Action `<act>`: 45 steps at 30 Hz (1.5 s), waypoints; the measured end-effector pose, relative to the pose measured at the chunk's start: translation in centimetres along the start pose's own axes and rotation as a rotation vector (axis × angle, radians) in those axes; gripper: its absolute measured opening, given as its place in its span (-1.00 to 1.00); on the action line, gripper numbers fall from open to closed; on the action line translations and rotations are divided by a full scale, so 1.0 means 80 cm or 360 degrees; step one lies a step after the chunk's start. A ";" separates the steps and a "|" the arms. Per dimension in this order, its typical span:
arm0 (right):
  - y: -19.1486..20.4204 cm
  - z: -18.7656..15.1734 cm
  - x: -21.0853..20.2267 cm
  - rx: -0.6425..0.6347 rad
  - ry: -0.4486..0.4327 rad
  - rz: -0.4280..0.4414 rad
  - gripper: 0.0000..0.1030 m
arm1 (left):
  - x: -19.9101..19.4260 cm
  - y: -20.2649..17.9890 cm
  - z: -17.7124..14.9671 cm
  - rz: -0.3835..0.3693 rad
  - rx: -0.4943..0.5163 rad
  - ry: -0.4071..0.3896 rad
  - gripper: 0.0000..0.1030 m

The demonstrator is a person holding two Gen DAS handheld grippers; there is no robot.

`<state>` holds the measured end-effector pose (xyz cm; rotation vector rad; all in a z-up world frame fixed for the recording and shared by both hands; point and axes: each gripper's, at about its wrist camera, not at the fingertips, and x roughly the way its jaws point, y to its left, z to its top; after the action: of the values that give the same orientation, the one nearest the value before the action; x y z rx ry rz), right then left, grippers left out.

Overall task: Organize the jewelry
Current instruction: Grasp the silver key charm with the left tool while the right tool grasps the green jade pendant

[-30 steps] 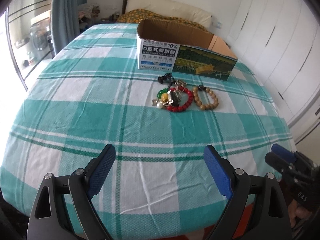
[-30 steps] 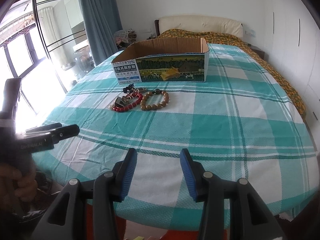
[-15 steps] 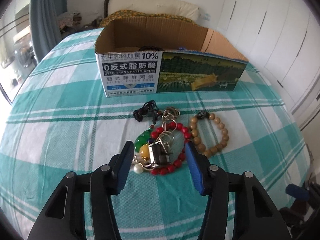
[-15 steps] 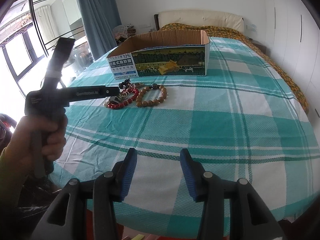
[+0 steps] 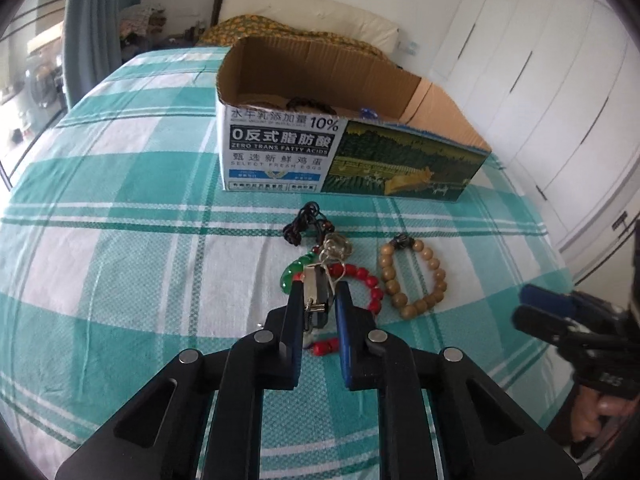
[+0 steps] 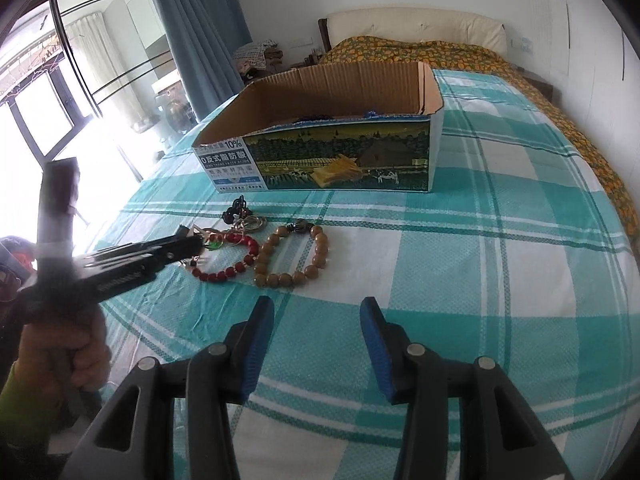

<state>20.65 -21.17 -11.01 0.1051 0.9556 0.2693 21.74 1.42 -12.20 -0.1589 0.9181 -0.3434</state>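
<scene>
1. The left gripper (image 5: 317, 304) is seen low over the bed (image 5: 120, 264), and its jaws are closed around a small metal clip (image 5: 316, 292) that belongs to the jewelry pile.
2. From the right wrist view, the left gripper (image 6: 188, 240) is shown reaching into the same pile from the left side, held by a hand (image 6: 80, 356) with a green sleeve.
3. The right gripper (image 6: 317, 340) is held above the near part of the bed, with its jaws wide apart and nothing between them.
4. A red bead bracelet (image 5: 370, 284) is placed just right of the clip; part of it is hidden behind the left gripper.
5. A wooden bead bracelet (image 5: 412, 276) is lying flat to the right of the red one, close beside it or just touching.
6. A green pendant (image 5: 291, 274) is seen at the left of the clip, and a black cord (image 5: 300, 226) is bunched behind it, towards the box.
7. A few silver rings (image 5: 336, 246) are found between the cord and the red beads.
8. An open cardboard box (image 5: 400, 160) stands on the bed behind the pile, a little apart from it; some dark beads (image 5: 308, 103) are seen inside it.
9. The bed is covered with a checked sheet in teal and white.
</scene>
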 end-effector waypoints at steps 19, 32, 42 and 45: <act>0.091 0.095 0.124 -0.0195 0.0151 0.0198 -0.11 | -0.079 0.072 0.001 0.0044 -0.0270 -0.0168 -0.75; 0.122 0.104 0.106 -0.0270 0.0049 0.0202 -0.85 | -0.073 0.072 -0.011 0.0161 -0.0221 -0.0116 -0.75; 0.091 0.068 -0.025 -0.0099 -0.0131 0.0360 -0.85 | -0.088 0.042 -0.008 0.0194 -0.0111 -0.0162 -0.75; 0.078 0.053 -0.047 -0.0062 -0.0161 0.0366 -0.85 | -0.086 0.035 -0.006 0.0227 -0.0080 -0.0160 -0.75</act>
<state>20.90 -16.10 -4.31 0.1919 0.8373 0.4902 18.10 6.46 -8.11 -0.1546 0.8342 -0.1784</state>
